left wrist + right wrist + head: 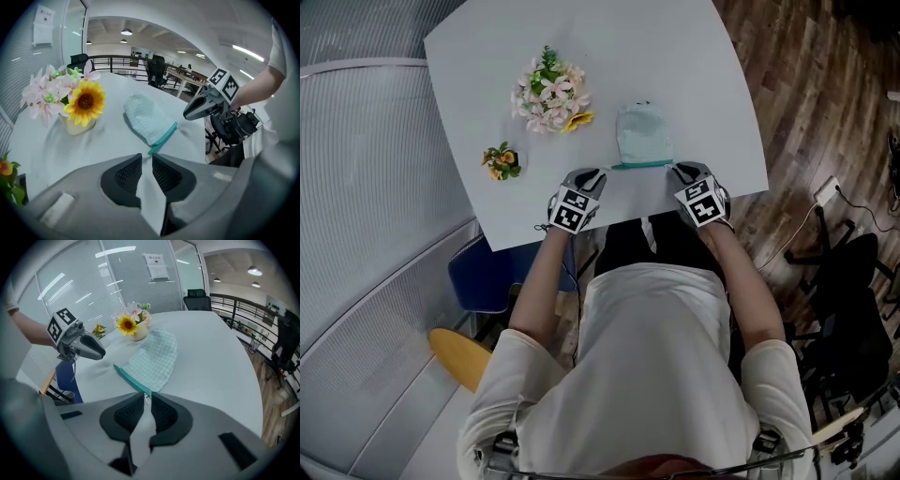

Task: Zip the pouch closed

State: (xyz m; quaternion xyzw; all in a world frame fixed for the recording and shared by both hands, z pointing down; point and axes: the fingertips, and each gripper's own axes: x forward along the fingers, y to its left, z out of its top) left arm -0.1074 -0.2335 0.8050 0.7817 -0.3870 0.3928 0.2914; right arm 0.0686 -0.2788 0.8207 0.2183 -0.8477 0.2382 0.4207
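Note:
A pale mint checked pouch (643, 134) lies flat on the white table (694, 75), its teal zipper (642, 166) along the near edge. My left gripper (601, 172) is at the zipper's left end; its tips (146, 157) are close together with nothing between them, and the zipper end (153, 150) lies just ahead. My right gripper (676, 170) is at the zipper's right end. Its tips (145, 398) are equally close, with the small silver zipper pull (146, 394) right at their mouth. In the left gripper view, the right gripper (184, 114) hangs slightly above that end.
A vase of pink flowers with a sunflower (549, 94) stands left of the pouch, and a small orange posy (502, 161) nearer the left edge. The table's near edge (619, 220) runs just behind both grippers. A blue chair (483, 272) and a yellow stool (461, 356) stand below left.

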